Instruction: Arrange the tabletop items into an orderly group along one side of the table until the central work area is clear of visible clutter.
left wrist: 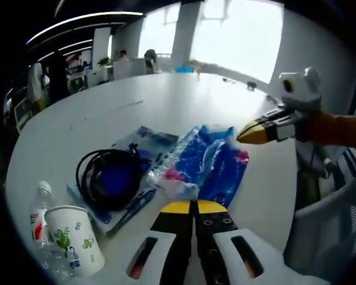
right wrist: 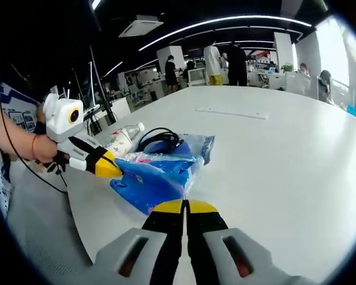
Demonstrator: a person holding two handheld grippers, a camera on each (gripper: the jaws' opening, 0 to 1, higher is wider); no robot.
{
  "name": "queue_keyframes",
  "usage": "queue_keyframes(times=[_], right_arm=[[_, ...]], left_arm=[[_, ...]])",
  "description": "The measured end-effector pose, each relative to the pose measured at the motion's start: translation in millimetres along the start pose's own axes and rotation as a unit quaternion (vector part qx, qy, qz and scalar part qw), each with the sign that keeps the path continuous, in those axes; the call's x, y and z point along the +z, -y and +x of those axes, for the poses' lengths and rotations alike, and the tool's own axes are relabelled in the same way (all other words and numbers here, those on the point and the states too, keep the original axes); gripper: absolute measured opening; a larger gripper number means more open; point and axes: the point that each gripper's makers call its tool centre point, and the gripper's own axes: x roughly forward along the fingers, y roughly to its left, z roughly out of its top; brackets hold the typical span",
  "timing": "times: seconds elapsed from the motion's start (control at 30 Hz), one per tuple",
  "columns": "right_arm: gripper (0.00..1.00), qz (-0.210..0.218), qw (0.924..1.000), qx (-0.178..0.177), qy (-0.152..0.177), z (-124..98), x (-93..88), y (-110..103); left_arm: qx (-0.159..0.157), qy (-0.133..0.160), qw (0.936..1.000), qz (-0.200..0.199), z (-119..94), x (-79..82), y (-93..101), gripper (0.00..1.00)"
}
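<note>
Blue plastic packs (left wrist: 210,160) lie in a heap on the white table (left wrist: 166,101). Left of them a black coiled cable (left wrist: 107,175) rests on a flat blue packet (left wrist: 143,142). A paper cup (left wrist: 77,240) with green print stands beside a lying water bottle (left wrist: 40,217). My left gripper (left wrist: 196,206) is shut, its tips at the near edge of the packs. The right gripper (left wrist: 252,135) is shut too and hangs just right of the packs. In the right gripper view its own jaws (right wrist: 184,206) are closed near the blue packs (right wrist: 157,178), with the left gripper (right wrist: 110,169) touching their far side, and the cable (right wrist: 160,139) and bottle (right wrist: 124,139) behind.
The table is large and oval, with bare surface (right wrist: 273,160) beyond the items. A thin strip (right wrist: 231,113) lies far across it. A grey chair (left wrist: 332,219) stands at the table edge. People (right wrist: 213,62) and desks are far behind.
</note>
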Motion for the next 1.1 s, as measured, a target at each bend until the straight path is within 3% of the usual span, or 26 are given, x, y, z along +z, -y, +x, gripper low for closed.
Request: queue_keyframes(times=[1.1], right_arm=[[0.00, 0.006, 0.9983, -0.055, 0.016, -33, 6.3, 42]], left_arm=[[-0.038, 0.007, 0.9981, 0.048, 37, 43.9, 17.7, 0.00]])
